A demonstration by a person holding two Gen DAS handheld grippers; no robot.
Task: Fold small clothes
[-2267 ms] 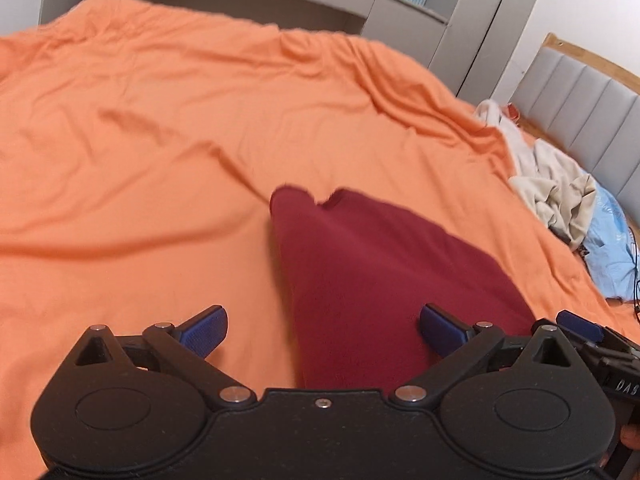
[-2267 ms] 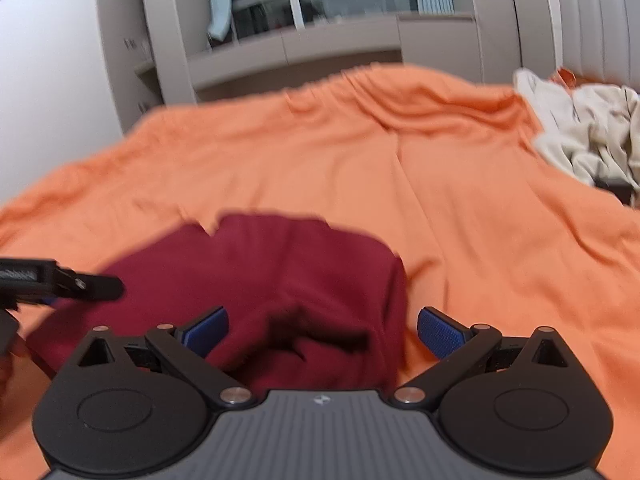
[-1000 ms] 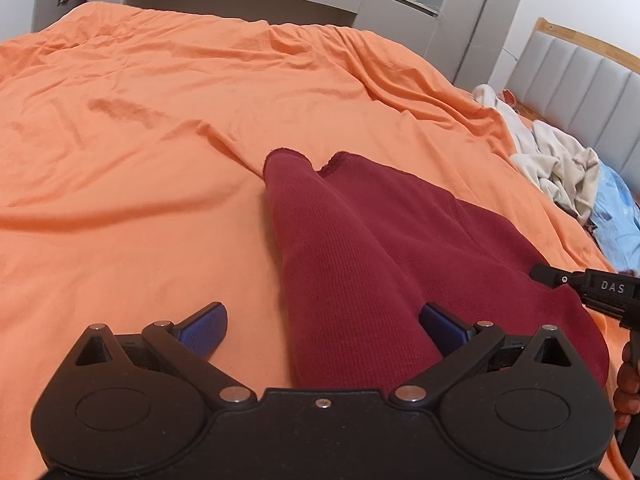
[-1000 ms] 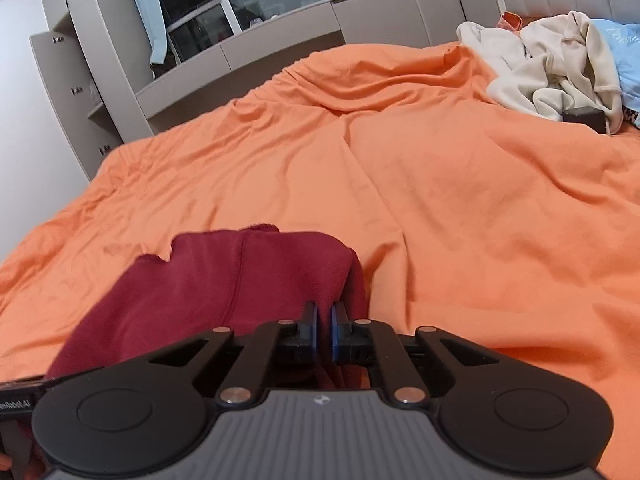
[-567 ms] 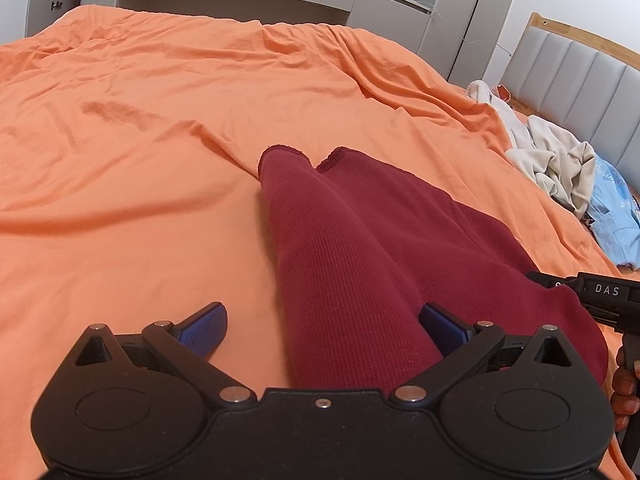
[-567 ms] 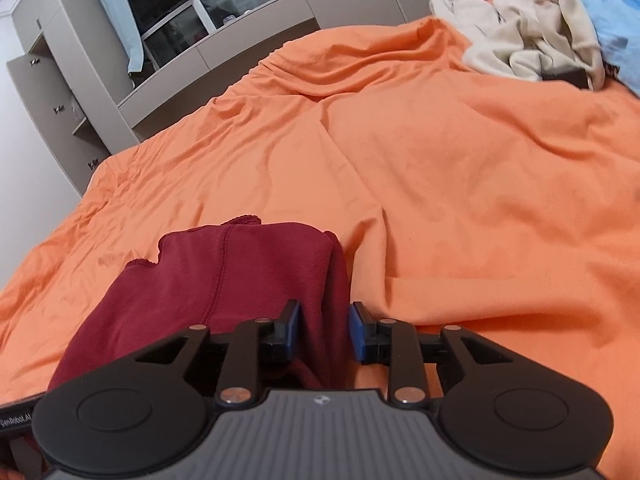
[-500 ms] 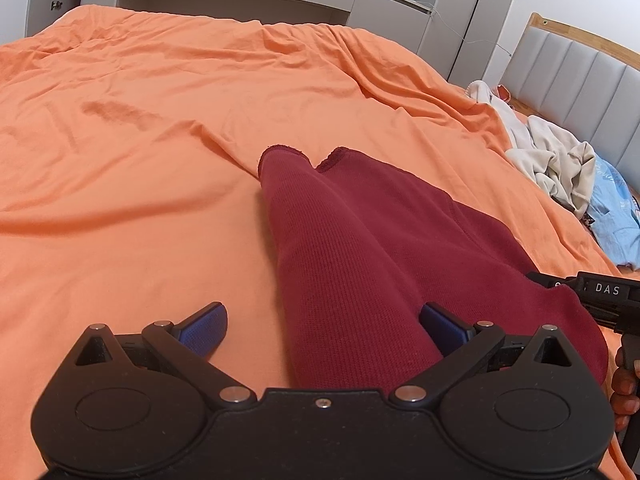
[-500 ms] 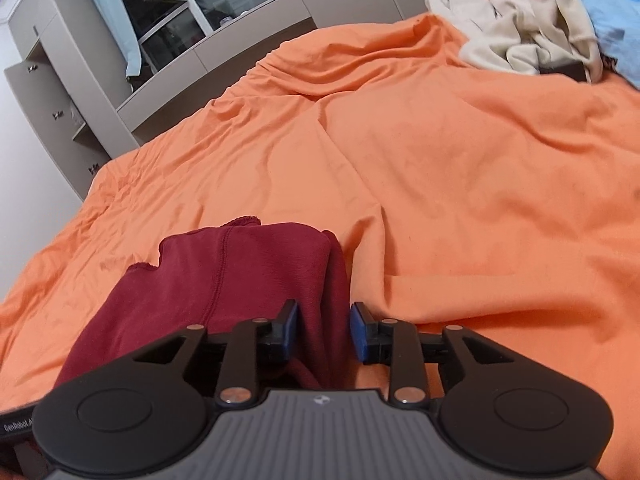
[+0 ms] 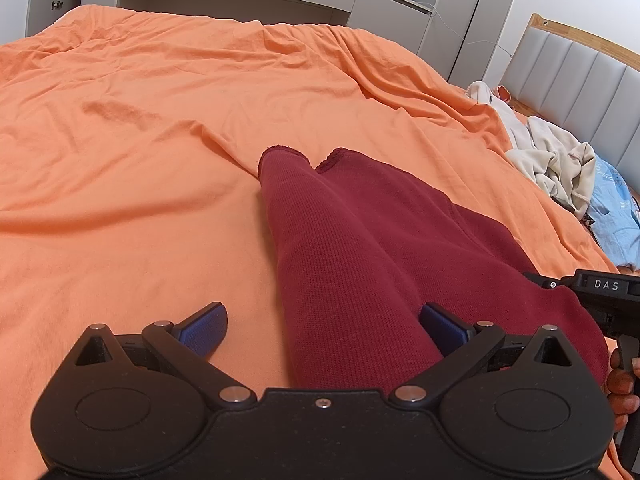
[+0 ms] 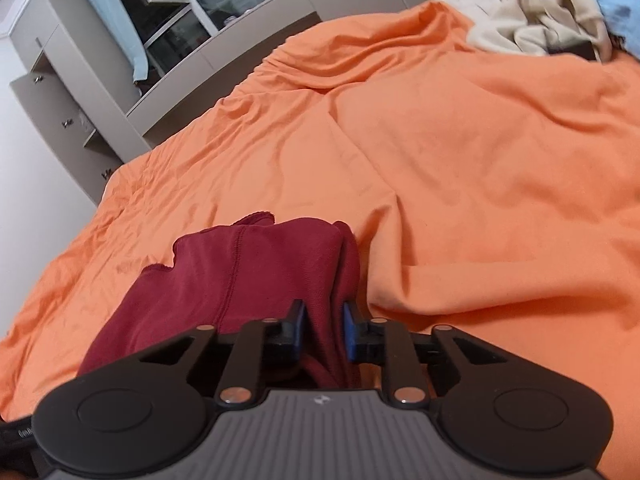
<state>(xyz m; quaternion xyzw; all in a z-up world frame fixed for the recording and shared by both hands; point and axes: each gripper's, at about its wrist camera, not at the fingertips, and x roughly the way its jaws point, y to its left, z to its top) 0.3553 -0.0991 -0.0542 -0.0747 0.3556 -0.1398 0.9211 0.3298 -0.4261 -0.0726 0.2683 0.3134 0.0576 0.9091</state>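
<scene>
The maroon garment [image 9: 360, 248] lies on the orange bed [image 9: 140, 200], its long axis running away from both grippers toward the far edge. The right gripper [image 10: 324, 330] has its jaws closing in on the garment's near right fold, cloth bunched between the blue pads, apparently nipped. The left gripper [image 9: 322, 326] hangs spread wide over the near left edge, gripping nothing. The right is the one engaged; the left looks free to take its side next.
</scene>
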